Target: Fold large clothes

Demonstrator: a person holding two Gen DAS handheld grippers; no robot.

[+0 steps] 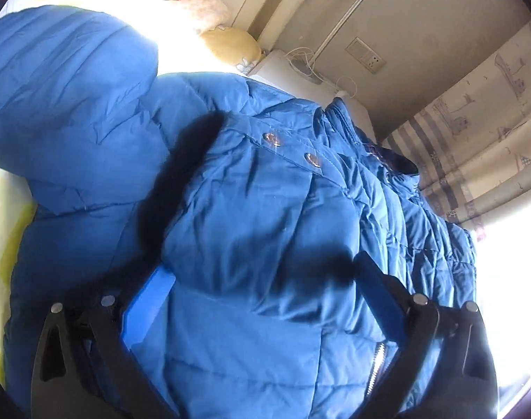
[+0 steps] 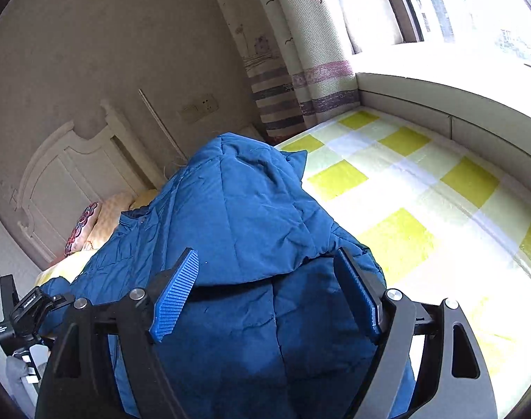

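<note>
Both grippers gape over blue jacket (image 2: pixel 251 216); pillows (image 1: pixel 209 10), curtain (image 2: pixel 300 80) beyond.

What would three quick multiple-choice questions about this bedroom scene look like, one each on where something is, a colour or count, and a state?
1. Where does the blue padded jacket lie?
A. On the bed with the checked sheet
B. On the window ledge
C. On a chair

2. How many metal snap buttons show on the jacket in the left wrist view?
A. Two
B. Five
C. None

3. How does the right gripper stand?
A. Shut on a pillow
B. Open, nothing pinched between its pads
C. Shut on the curtain

Answers:
1. A: the jacket is spread over the yellow and white checked sheet.
2. A: two snap buttons sit side by side along one seam.
3. B: its blue pads stand wide apart above the jacket fabric, gripping nothing.
</note>
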